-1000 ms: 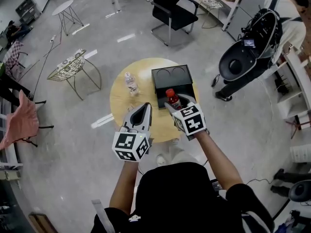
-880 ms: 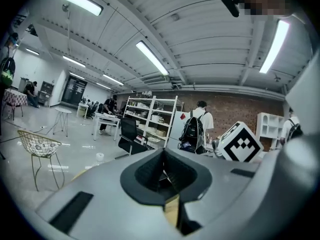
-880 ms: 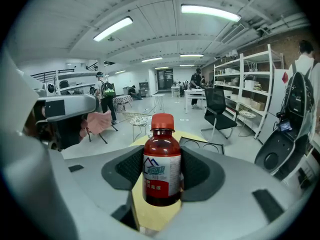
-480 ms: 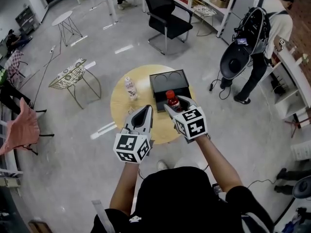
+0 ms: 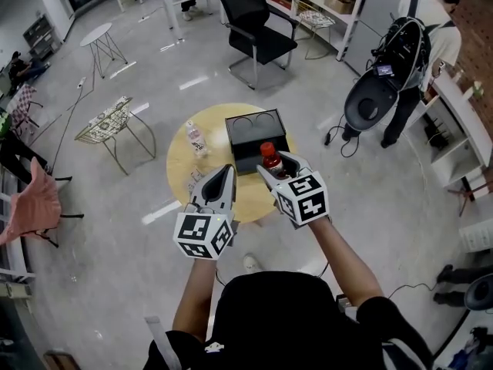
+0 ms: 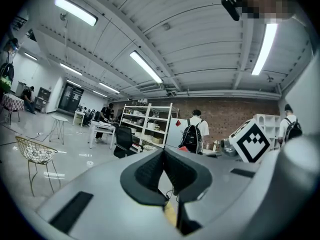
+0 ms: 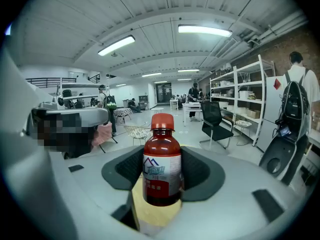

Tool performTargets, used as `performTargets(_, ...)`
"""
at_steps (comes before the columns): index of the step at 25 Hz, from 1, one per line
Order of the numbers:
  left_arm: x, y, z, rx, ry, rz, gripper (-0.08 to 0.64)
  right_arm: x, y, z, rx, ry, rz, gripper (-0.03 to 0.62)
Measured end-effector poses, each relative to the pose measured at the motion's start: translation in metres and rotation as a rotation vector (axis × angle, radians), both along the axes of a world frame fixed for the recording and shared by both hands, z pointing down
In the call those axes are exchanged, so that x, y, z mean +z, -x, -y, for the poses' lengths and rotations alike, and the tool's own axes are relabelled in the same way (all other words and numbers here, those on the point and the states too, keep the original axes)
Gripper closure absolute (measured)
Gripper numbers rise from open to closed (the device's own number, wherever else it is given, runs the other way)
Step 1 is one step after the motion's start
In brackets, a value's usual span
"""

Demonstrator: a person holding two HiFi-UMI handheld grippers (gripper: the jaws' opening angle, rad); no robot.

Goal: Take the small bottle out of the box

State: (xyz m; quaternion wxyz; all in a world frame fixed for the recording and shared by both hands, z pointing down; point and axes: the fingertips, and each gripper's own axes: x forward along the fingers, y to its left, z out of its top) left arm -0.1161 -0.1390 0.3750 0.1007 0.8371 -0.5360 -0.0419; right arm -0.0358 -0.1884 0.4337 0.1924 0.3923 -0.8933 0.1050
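**Red-capped bottle gripped in the right jaws, left jaws closed on nothing**

A round wooden surface (image 5: pixel 183 177) stands on a grey floor in an open workroom, with a black office chair (image 5: pixel 254 23) beyond it, a wire chair (image 5: pixel 106 118) to its left and a person with a backpack (image 5: pixel 416 33) near the shelving on the right. On the surface sits a black box (image 5: pixel 258 133), with 2 round hollows showing in its far half. A clear bottle (image 5: pixel 195 137) stands upright just left of the box and apart from it.

The right gripper (image 5: pixel 277 169) holds the small bottle (image 7: pixel 162 166), a dark red one with a red cap and a pale label. The jaws stand wide, and a dark pad presses each side of the bottle's body. The bottle is upright, and in the right gripper view the wood of the surface shows under its base. In the head view it appears over the near edge of the box.

The left gripper (image 6: pixel 164 156) hangs over the near left part of the surface. Its jaws are clenched tip to tip with nothing between them, and it touches neither bottle nor the box.
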Motion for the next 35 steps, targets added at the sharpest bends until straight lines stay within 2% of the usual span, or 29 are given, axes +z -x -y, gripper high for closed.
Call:
performTargets(13, -0.023, -0.072, -0.06, 0.006, -0.037, 0.022, 0.551, -0.033, -0.059, -0.067, -0.027, -0.058, 0.049, 0.376)
performTargets(35, -0.046, -0.124, -0.169, -0.052, -0.087, 0.052, 0.551, -0.061, -0.108, -0.172, -0.074, -0.111, 0.125, 0.376)
